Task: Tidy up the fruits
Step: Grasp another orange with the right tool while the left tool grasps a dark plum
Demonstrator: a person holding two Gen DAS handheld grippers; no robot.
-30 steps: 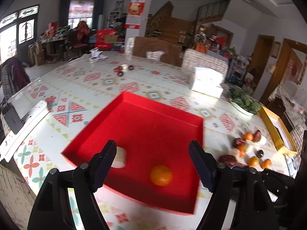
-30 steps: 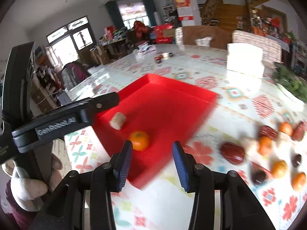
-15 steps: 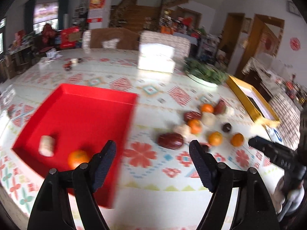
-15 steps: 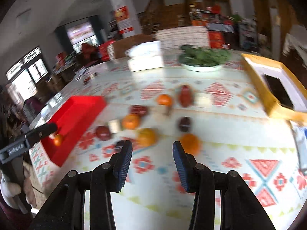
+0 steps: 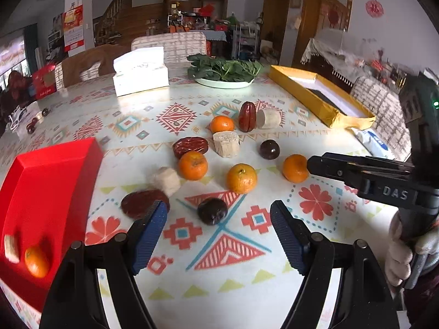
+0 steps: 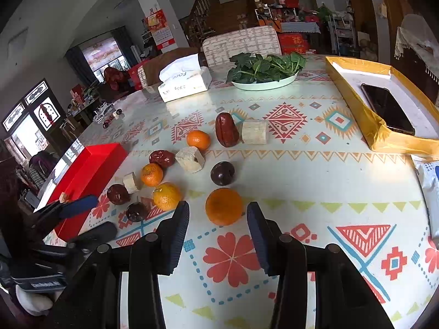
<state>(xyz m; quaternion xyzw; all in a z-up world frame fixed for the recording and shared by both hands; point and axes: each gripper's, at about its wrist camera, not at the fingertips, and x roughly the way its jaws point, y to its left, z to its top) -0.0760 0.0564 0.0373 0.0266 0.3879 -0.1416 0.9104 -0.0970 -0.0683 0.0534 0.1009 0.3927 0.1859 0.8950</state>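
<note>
Left wrist: tray [image 5: 49, 181] holding just two pieces, heap of fruit [image 5: 219, 159] waiting; both grippers [image 5: 219, 230] [image 6: 218, 227] spread, empty.

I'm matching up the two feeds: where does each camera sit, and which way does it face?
Left wrist: on the left tool, angled down at a dark plum; the right tool and a gloved hand show at right.
Right wrist: on the right tool, facing a mandarin; the left tool shows at left.
Shared: red tray, scattered fruit, plate of greens.
</note>
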